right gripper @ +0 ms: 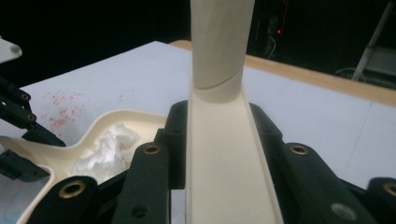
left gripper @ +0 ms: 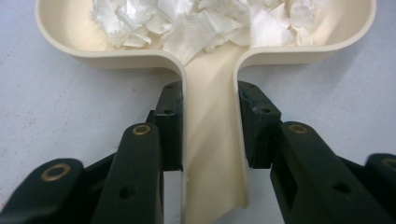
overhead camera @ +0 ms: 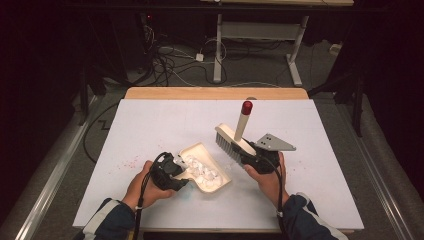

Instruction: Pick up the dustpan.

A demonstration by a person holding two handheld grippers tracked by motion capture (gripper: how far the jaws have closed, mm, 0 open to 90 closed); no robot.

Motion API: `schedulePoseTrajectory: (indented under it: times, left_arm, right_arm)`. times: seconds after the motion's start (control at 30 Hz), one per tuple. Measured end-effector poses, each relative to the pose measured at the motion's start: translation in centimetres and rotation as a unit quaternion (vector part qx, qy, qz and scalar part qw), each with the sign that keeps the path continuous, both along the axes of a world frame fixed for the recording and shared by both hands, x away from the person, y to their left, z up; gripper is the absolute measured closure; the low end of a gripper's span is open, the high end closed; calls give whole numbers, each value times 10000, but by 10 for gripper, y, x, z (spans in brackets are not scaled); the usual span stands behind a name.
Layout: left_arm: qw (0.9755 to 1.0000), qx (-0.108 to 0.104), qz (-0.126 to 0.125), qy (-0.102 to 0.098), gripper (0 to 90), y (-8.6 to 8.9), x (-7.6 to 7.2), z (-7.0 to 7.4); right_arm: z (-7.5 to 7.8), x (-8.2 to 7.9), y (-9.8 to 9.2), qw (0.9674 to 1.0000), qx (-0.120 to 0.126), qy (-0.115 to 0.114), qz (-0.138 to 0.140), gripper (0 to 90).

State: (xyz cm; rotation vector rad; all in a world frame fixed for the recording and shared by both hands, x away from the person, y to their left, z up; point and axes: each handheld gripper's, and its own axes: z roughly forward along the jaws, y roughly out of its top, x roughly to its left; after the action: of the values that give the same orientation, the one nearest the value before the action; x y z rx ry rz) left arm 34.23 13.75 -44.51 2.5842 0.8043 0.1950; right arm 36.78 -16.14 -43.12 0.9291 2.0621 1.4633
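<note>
The desk [overhead camera: 150,125] carries a flat white matte board with a bare wooden strip along its far edge and a scatter of small red specks [overhead camera: 131,161] left of centre; on the board near its front middle lies a cream plastic dustpan [overhead camera: 220,172], smooth, shallow, with a rounded raised rim and a narrow channel-shaped handle pointing toward the person; the left claw [left gripper: 210,126] is clenched on that handle, its two black jaws pressed flat against either side wall just below where the handle flares into the pan, with the pan resting on the board; the right claw [right gripper: 217,140] is closed on the brush [overhead camera: 235,141], its jaws bearing on both sides of the cream channel-shaped back of the brush, which is held just right of the dustpan and clear of its rim in the high view; the brush has a row of pale grey bristles [overhead camera: 225,147] along its lower left edge, angled down toward the board, and a round cream handle rising steeply upward to a dark red cap [overhead camera: 247,107]; inside the pan sits a heap of crumpled white paper scraps [left gripper: 201,23], creased and torn, filling most of the bowl; a grey three-cornered plate [overhead camera: 274,142] stands atop the right claw.
</note>
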Motion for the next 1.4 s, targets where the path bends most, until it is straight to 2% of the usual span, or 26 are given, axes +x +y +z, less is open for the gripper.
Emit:
schedulePoseTrajectory:
  times: [0.07,0.17,0.27,0.4,0.53,0.67,0.7,0.87,1.07,1.17,1.23,1.4]
  left_arm:
    - [10000,14,-31,4,637,0,-1,0]
    - [10000,21,-55,2,637,0,-2,0]
    - [10000,18,-56,0,637,0,-3,0]
    - [10000,46,-75,11,637,-1,-3,-1]
    - [9999,55,-88,16,637,-2,-4,-1]
    - [9999,49,-87,17,637,-2,-5,-2]
    - [9999,48,-90,18,637,-3,-5,-2]
    - [9999,73,-136,17,636,-3,-5,-2]
    - [9998,131,-164,3,637,-6,-5,-3]
    - [9998,117,-166,17,636,-6,-5,-4]
    - [9997,134,-184,22,637,-7,-4,-6]
    - [9997,126,-205,-8,637,-7,-5,-6]
  right_arm:
    - [-6,1,-4,9998,-118,154,-63,674]
    - [-18,3,-8,9984,-442,266,-235,674]
    - [-19,4,-14,9982,-409,339,-295,675]
    - [-15,0,-19,9978,-474,311,-331,675]
    - [-11,-9,-22,9973,-619,164,-365,675]
    - [-7,-19,-27,9951,-921,13,-370,675]
    - [-7,-21,-28,9947,-972,37,-345,675]
    - [-12,-36,-30,9951,-951,266,-86,675]
    - [-15,-42,-15,9956,-815,320,331,675]
    - [-15,-44,-8,9952,-779,278,518,675]
    - [-13,-45,-4,9954,-641,333,633,675]
    - [-8,-46,0,9947,-532,181,857,675]
